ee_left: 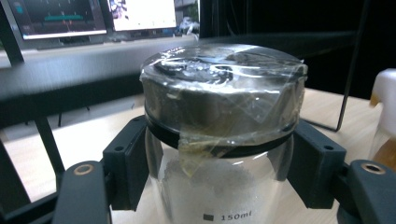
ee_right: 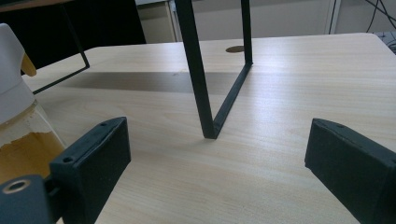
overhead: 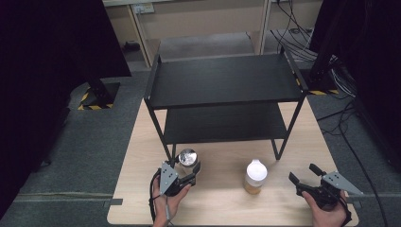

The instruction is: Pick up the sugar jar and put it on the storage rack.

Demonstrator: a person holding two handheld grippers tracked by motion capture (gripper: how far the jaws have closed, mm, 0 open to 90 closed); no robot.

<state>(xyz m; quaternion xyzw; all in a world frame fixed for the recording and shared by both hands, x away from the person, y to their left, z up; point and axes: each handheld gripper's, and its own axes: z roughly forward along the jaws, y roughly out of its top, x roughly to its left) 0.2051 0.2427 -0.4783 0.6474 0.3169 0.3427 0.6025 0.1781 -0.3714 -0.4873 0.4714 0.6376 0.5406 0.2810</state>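
Note:
A small glass jar (overhead: 188, 159) with a metal lid under clear film stands on the table just in front of the black rack. My left gripper (overhead: 189, 174) is shut on it. In the left gripper view the jar (ee_left: 219, 88) sits between both pads (ee_left: 133, 163), which press on the glass just under the lid; white powder shows inside. My right gripper (overhead: 305, 174) rests at the table's near right, open, with bare table between its jaws (ee_right: 217, 158). To its left stands a white-capped bottle of amber liquid (overhead: 256, 177) (ee_right: 14, 116).
A black two-shelf metal rack (overhead: 222, 80) takes up the far half of the wooden table (overhead: 222, 208); its right front leg (ee_right: 201, 93) stands straight ahead of my right gripper. The bottle (ee_left: 385, 116) is to the right of the jar. Cables lie on the floor at far right.

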